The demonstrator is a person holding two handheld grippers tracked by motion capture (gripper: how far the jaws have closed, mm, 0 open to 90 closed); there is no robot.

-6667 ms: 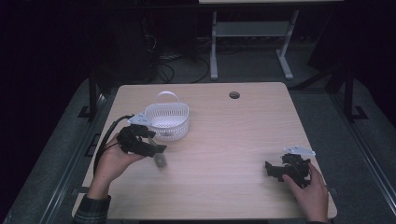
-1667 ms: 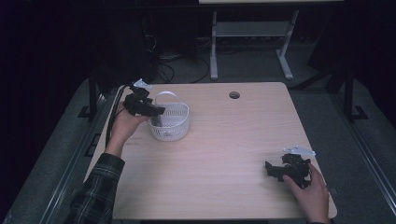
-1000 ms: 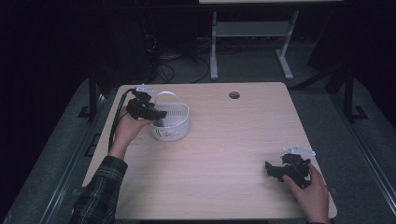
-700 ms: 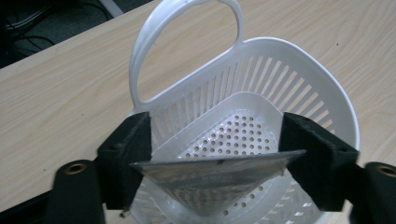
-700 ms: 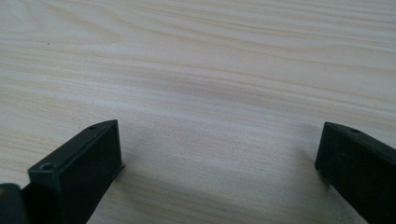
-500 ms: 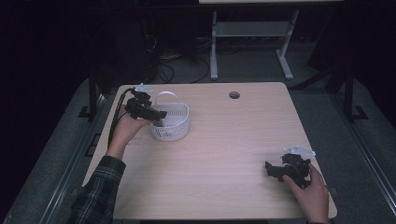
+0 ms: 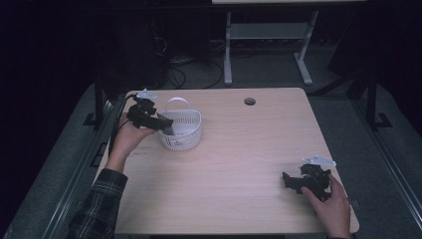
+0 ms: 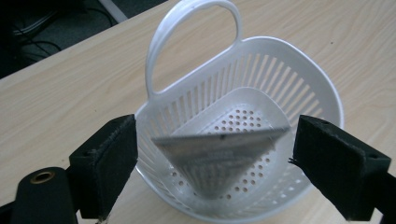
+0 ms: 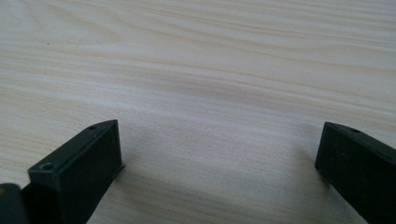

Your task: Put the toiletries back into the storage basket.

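Hovering at basket [image 7: 181, 130] rim, left claw [image 7: 164, 123] gapes.

Table [image 7: 239, 164]: pale wood-grain top, rounded corners, lying across the centre of the high view.

Grommet hole [image 7: 250, 101]: small, round and dark, set in the table top at 12 o'clock, near the far edge.

Desk frame [image 7: 268, 45]: white legs and crossbar, on the floor beyond the table at 12 o'clock.

Cables [image 7: 191, 69]: dark tangle on the floor at 11 o'clock, just left of the frame.

Floor [image 7: 348, 114]: grey carpet around the table; the far background is too dark to read.
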